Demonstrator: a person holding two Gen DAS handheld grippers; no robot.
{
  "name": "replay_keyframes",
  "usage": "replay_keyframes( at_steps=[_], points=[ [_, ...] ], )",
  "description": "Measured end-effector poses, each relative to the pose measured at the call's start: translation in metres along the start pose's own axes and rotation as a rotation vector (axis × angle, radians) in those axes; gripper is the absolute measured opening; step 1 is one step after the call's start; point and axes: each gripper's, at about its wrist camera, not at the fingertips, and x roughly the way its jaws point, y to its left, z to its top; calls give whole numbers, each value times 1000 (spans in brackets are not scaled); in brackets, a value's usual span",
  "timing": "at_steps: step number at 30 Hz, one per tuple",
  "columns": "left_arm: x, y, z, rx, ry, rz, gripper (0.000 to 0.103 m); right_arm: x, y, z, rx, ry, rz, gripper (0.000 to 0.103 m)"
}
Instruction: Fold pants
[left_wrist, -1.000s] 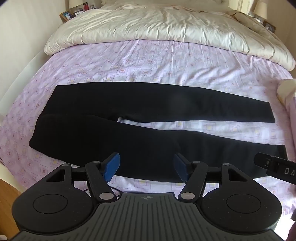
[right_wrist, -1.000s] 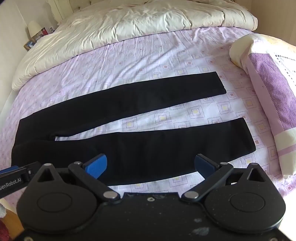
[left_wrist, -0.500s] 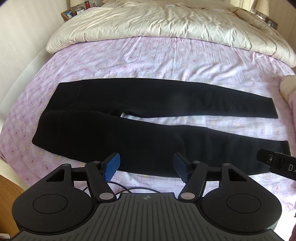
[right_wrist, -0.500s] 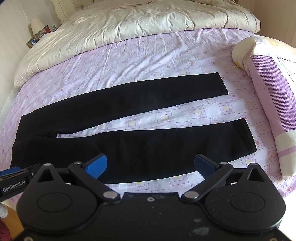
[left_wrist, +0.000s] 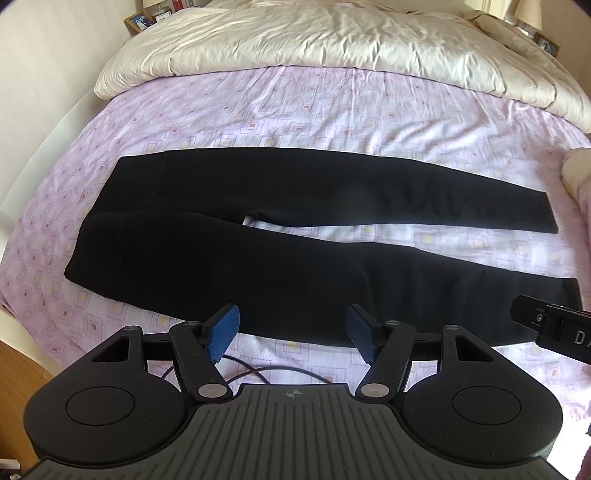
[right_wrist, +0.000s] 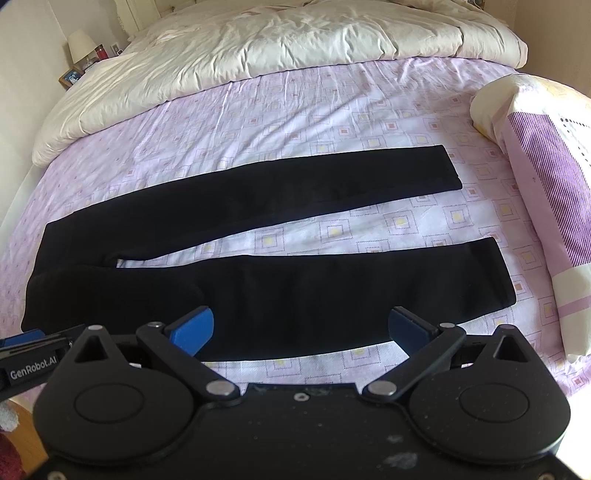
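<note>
Black pants (left_wrist: 258, 236) lie flat on the lilac patterned sheet, waist at the left, both legs spread apart and running right. They also show in the right wrist view (right_wrist: 295, 280). My left gripper (left_wrist: 291, 330) is open and empty, hovering above the near leg's front edge close to the thigh. My right gripper (right_wrist: 301, 328) is open and empty above the near leg's front edge, toward the calf. The right gripper's side shows at the right edge of the left wrist view (left_wrist: 554, 328).
A rumpled cream duvet (left_wrist: 332, 48) covers the far half of the bed. A purple-striped pillow (right_wrist: 546, 177) lies at the right, just past the leg cuffs. A nightstand with a lamp and framed photo (right_wrist: 79, 62) stands at the far left. A black cable (left_wrist: 258, 373) lies under the left gripper.
Both grippers have drawn back and risen slightly, so the pants sit a little farther away in both views. Jaws stay open; the pants have not moved.
</note>
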Motion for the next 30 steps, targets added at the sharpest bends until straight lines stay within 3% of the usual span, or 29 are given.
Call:
replay_keyframes(
  at_steps=[30],
  points=[
    [6, 6, 2, -25, 33, -2, 63, 8, 2, 3, -11, 21, 27, 103]
  ],
)
